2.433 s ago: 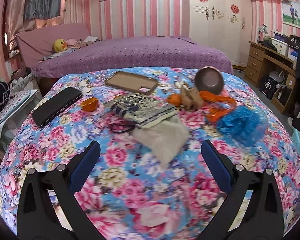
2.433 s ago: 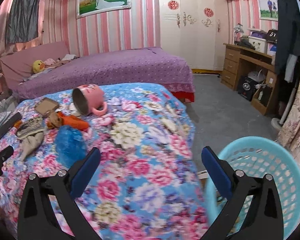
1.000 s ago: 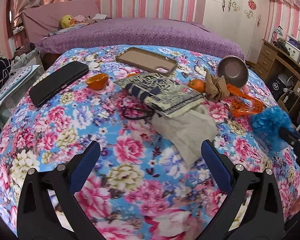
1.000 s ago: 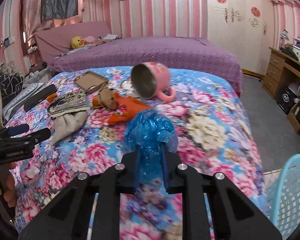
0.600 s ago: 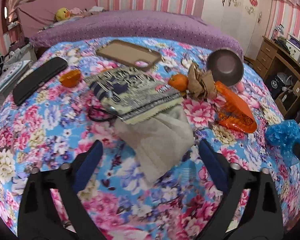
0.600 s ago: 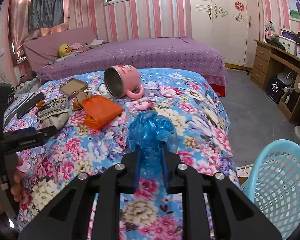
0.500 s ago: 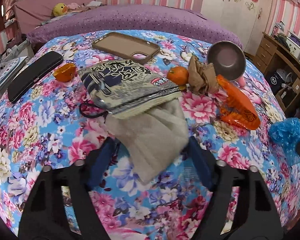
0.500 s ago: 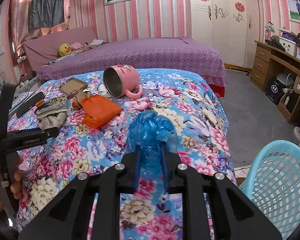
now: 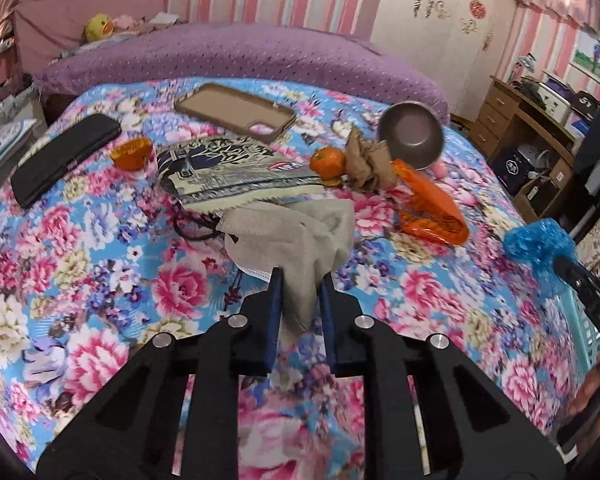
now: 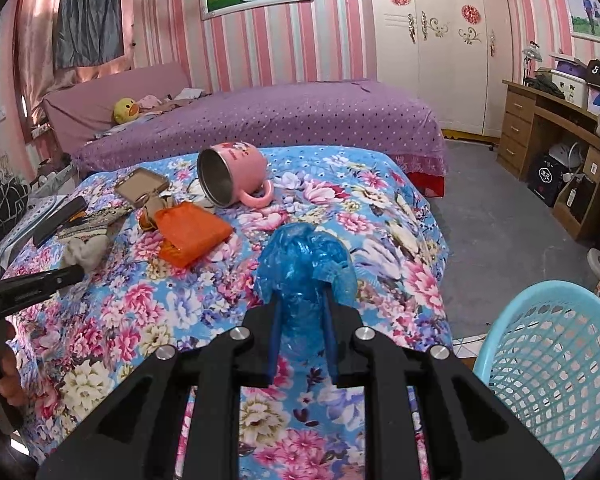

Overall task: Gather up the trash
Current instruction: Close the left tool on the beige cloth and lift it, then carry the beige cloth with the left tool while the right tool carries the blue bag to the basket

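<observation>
Flowered bedding (image 9: 100, 248) lies under both claws. Left gripper (image 9: 300, 300) pinches the grey cloth (image 9: 300, 236); right gripper (image 10: 302, 320) clamps the blue plastic wad (image 10: 306, 264), with the basket (image 10: 556, 364) at its right, seemingly empty. Beyond, the orange wrapper (image 10: 192, 234) waits.

Blue bag (image 10: 306, 258), perhaps beige cloth (image 9: 300, 232)

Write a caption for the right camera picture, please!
Right tongs squeeze a crumpled blue plastic bag beside the turquoise basket.
</observation>
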